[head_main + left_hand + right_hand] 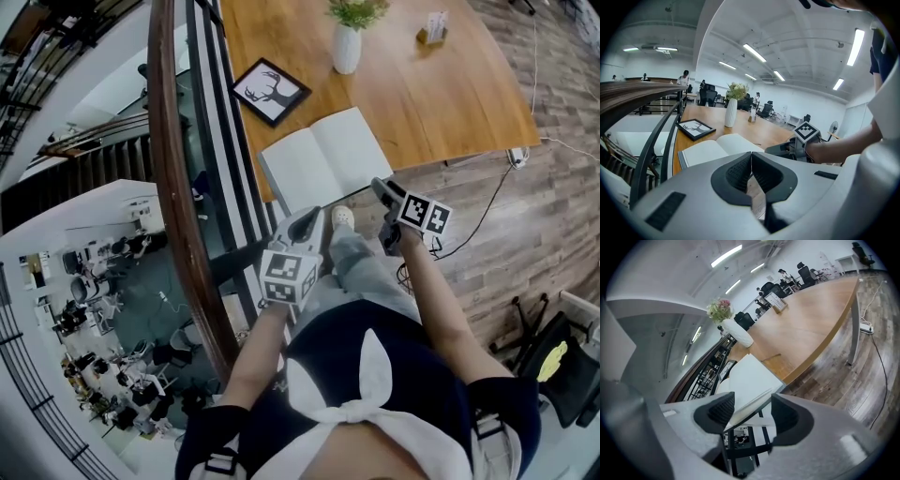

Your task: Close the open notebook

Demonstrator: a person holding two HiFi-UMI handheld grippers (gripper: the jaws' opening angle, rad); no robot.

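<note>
The open notebook [323,159] lies flat with blank white pages at the near edge of the wooden table [441,94]. My right gripper [380,187] is at the notebook's near right corner. In the right gripper view the right gripper [752,402] stands open, and the notebook [750,373] has its page edge between the jaws with no pad pressing on it. My left gripper [312,216] hovers just short of the notebook's near edge. In the left gripper view the left gripper [751,157] has its jaws together with nothing held, and the notebook [717,147] lies ahead of it.
A framed deer picture [270,91] lies behind the notebook, with a white vase with a plant [347,47] and a small stand [431,28] farther back. A curved wooden railing [173,169] runs along the left. A power strip and cable [516,155] lie on the floor at right.
</note>
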